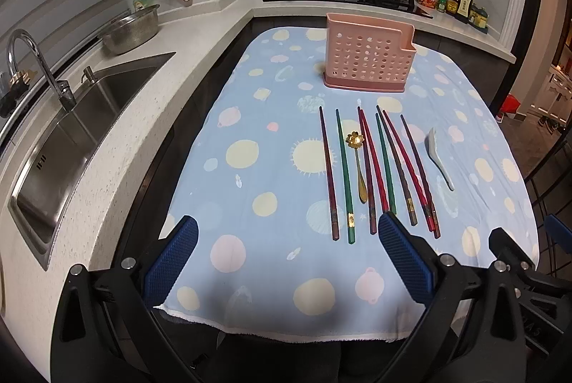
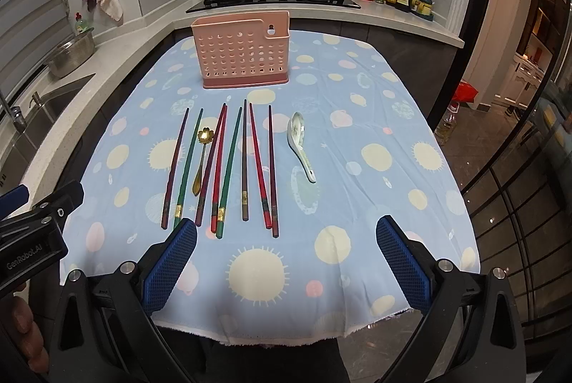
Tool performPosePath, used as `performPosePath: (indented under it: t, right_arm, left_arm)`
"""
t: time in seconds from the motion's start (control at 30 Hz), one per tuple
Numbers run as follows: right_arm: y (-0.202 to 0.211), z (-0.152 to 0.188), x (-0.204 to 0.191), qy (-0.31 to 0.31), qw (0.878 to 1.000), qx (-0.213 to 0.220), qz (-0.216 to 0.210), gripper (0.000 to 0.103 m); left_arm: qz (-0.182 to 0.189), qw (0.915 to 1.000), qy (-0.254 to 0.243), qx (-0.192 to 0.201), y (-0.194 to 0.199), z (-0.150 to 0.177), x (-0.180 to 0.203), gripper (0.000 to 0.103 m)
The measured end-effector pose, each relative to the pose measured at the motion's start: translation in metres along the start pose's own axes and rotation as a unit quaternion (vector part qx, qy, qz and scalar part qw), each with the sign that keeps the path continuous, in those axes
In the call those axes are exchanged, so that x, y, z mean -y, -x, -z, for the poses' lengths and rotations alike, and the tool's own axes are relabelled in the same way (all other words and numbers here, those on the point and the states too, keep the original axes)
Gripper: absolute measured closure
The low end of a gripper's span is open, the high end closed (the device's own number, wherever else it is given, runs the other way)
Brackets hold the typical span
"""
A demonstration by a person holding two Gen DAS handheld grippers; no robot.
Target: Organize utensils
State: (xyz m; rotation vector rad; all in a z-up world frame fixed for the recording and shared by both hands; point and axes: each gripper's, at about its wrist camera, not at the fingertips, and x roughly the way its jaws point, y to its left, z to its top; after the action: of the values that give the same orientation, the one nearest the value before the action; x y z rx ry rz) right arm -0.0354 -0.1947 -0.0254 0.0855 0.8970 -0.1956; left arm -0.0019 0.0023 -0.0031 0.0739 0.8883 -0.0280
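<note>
On the far left a sink (image 1: 89, 118) sits in the counter, well apart from the work, so nothing here looks set for washing. The table (image 1: 250, 118) under its blue spotted cloth is the working ground. The left gripper (image 1: 287, 236) hangs low over the near edge, tilted down toward the cloth, its jaws spread wide with nothing between them; I take that as readiness for a first pick.

Ahead of it lie the chopsticks (image 1: 379, 168), fanned side by side with their thick ends toward the person, which should make those ends the easy place to pinch. A small gold spoon (image 1: 358, 165) lies among them, its flower-shaped bowl pointing away, close against a red stick. Beyond the row stands the pink holder (image 2: 243, 56), upright and perforated, seemingly empty, placed within reach as the likely home for everything.

To the right, a white china spoon (image 2: 301, 143) lies alone, just clear of the last chopstick. The right gripper (image 2: 286, 236) hovers over the near cloth, also gaping and empty. Nothing has yet gone into the holder, so the sorting looks barely begun.
</note>
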Motion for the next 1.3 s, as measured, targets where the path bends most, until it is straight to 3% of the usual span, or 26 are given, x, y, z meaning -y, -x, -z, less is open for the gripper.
performPosePath:
  t: [1.3]
  right_arm:
    - [0.0038, -0.0013, 0.0013, -0.002, 1.000, 0.003, 0.000, 0.007]
  left_arm:
    - [0.008, 0.9999, 0.004, -0.006, 0.0008, 0.0029, -0.0006, 0.007]
